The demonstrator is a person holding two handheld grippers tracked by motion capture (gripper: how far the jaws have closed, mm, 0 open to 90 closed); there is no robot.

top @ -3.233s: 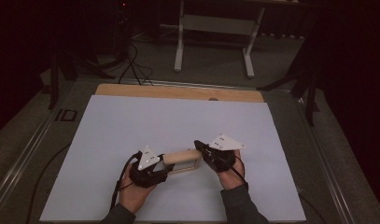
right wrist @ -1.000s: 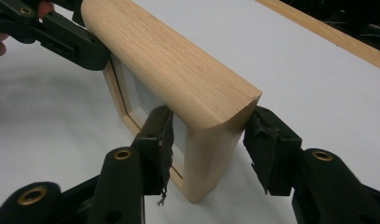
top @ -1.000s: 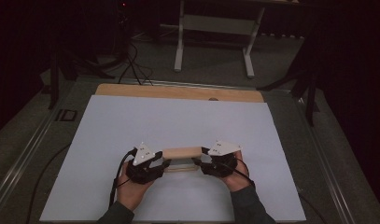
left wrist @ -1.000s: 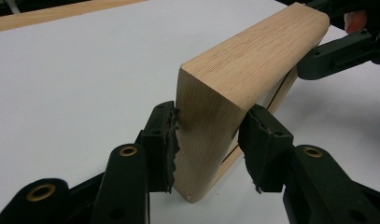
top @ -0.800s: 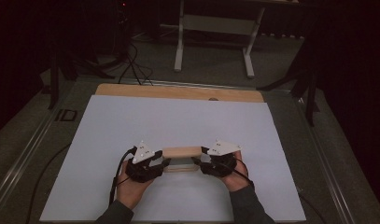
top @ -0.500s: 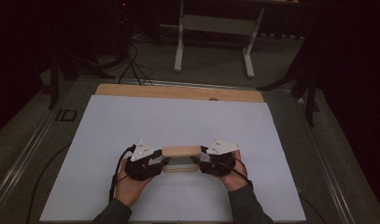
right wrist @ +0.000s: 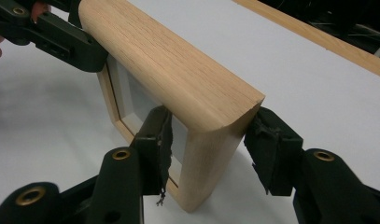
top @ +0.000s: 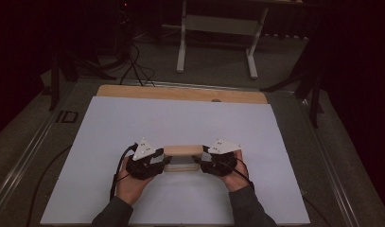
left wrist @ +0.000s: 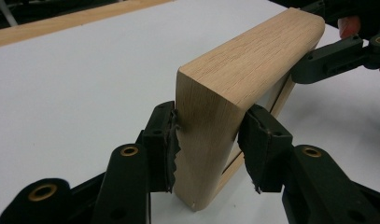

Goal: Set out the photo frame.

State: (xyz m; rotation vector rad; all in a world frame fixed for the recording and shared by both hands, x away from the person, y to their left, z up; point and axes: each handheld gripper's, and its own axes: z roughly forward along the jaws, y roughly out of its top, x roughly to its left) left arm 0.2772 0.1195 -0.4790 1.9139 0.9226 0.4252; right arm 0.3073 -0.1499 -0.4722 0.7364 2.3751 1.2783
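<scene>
Little has shifted over the last second: both hands and the light oak wooden picture frame [top: 183,152] sit as before, nearer the surface's [top: 180,118] front edge than three seconds ago. Left gripper [left wrist: 207,140]: jaws partly open, pads clamped on the frame's left end. Frame stands upright on the white surface, mid-width. Right gripper [right wrist: 211,140]: jaws likewise clamped on the right end.

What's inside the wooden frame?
Inside the wooden frame sits a pale grey panel, partly covered by the right gripper fingers. Any picture on it cannot be made out.
</scene>
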